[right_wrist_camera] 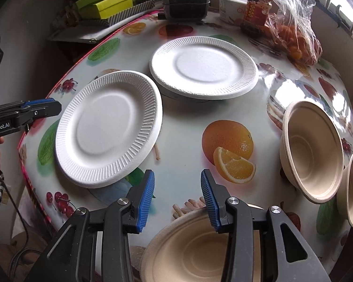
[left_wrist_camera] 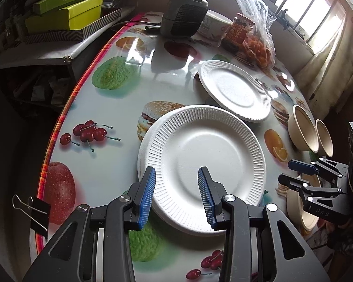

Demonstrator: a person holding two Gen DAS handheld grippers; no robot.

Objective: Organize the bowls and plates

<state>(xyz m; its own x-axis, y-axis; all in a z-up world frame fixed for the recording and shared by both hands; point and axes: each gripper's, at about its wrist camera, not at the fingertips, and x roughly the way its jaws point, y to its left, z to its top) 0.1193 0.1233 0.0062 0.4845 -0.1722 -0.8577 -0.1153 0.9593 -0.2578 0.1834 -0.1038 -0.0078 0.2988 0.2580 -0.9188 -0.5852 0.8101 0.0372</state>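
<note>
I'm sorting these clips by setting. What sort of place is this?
Most likely a dining corner in a home. A round table with a fruit-print oilcloth holds foam plates, a sauce jar and a bag of oranges, with a curtained window beside it.

Daylight from window [left_wrist_camera: 291, 2], glare on tablecloth [left_wrist_camera: 138, 47], fisheye-dark corners.

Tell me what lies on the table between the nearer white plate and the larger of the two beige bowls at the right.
Nothing: between the nearer white plate and the larger bowl only printed tablecloth shows, seen in the right wrist view.
</note>
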